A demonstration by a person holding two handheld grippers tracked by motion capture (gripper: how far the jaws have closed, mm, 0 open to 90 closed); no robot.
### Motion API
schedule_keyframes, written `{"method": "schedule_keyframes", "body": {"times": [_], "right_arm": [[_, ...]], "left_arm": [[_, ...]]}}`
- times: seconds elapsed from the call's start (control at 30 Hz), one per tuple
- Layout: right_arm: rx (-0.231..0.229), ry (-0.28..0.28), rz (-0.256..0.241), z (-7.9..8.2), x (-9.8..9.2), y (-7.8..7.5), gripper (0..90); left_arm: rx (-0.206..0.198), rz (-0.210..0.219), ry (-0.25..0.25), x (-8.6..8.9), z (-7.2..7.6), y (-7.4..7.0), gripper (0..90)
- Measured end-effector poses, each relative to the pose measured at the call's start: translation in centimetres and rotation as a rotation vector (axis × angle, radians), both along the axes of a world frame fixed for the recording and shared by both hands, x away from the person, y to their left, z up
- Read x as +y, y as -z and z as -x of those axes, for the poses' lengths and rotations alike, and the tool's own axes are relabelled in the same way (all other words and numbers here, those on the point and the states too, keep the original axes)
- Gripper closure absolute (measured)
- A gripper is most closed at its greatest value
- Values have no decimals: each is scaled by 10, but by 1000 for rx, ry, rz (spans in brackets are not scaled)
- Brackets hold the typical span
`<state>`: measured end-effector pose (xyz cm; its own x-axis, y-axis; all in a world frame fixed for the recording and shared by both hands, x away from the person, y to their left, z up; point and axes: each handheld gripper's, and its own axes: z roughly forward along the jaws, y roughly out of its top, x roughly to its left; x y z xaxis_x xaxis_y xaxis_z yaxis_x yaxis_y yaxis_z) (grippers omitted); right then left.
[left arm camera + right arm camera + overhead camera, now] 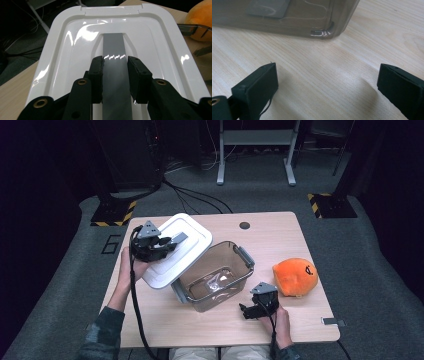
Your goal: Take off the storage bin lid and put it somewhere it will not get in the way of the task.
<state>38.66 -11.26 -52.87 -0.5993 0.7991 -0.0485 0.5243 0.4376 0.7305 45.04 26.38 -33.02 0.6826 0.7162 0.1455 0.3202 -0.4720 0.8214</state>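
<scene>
A white box lid (176, 251) with a grey handle strip (115, 75) is held tilted over the left side of a clear plastic box (215, 276). My left gripper (167, 243) is shut on that grey handle, its jaws pressed on both sides of the strip (115, 72). The box stands in the middle of the table and looks empty. My right gripper (250, 310) rests low near the table's front edge, just in front of the box's near corner (325, 32), open with bare wood between its jaws (327, 82). An orange plush toy (295, 276) lies to the right of the box.
The wooden table (280, 235) has a round cable hole (244, 225) at the back. Cables trail from both grippers off the front edge. Dark floor, stand feet and a desk frame lie beyond the table.
</scene>
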Motion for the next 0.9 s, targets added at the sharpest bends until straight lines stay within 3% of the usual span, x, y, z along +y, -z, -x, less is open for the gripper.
{"method": "schedule_keyframes", "body": {"times": [0.2, 0.63, 0.9], "right_arm": [[-1, 0, 1, 0, 0, 0, 25], [0, 1, 0, 0, 0, 0, 25], [0, -1, 1, 0, 0, 0, 25]], "left_arm": [[-4, 7, -38, 13, 0, 1, 663], [33, 28, -156, 51, -12, 13, 663], [82, 30, -220, 71, -24, 35, 663]]}}
